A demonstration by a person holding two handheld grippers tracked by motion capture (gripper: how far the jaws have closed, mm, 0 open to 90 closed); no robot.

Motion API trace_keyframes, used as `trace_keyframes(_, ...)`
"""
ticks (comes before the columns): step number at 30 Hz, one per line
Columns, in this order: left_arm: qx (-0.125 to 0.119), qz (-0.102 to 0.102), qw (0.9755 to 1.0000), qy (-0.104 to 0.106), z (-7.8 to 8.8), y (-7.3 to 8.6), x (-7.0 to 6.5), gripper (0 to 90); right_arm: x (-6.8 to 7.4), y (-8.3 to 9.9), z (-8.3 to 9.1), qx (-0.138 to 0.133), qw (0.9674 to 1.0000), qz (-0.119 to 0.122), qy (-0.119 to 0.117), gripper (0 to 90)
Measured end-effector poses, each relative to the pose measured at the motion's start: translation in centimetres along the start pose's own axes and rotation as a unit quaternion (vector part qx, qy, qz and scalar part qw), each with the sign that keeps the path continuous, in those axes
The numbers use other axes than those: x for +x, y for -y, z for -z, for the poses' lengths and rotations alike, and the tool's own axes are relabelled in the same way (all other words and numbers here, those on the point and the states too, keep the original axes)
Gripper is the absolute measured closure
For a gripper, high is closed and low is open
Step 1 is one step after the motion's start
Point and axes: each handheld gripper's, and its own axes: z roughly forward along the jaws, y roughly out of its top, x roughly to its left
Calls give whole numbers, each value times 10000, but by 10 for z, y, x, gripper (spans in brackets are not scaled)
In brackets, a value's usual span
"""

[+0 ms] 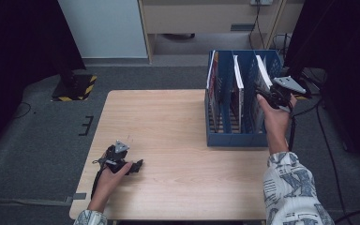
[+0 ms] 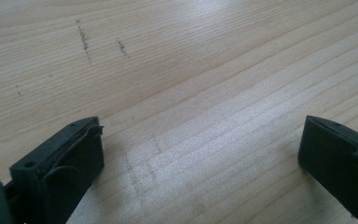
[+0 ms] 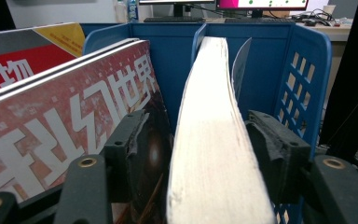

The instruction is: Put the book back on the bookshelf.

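A blue file rack (image 1: 236, 136) is seen standing on the right part of a light wooden table (image 1: 168, 140). Books are held upright in its compartments; the rightmost book (image 1: 264, 75) is met at its upper edge by the right gripper (image 1: 273, 93). The left gripper (image 1: 136, 166) is rested on the table near its front left corner, well apart from the rack.

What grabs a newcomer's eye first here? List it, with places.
The blue rack at the table's far right, with books upright in its slots. The right gripper is at the rightmost slot, a thick book between its fingers, a gap showing on the left side. The left gripper rests open on bare wood at the near left.
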Motion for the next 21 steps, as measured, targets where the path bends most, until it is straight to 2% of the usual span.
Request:
trace_keyframes(4, 0, 1, 10000, 0, 0, 0, 0, 0, 0, -1, 3, 52, 10000, 0, -40, 342)
trace_keyframes(7, 0, 1, 10000, 0, 0, 0, 0, 0, 2, -2, 6, 12, 9998, -103, -153, 304)
trace_keyframes(15, 0, 1, 10000, -1, 0, 0, 0, 0, 2, 2, 8, 225, 9996, -68, -180, 236)
trace_keyframes(21, 0, 0, 10000, 0, 0, 0, 0, 0, 0, 5, 11, 274, 9994, -88, -186, 215)
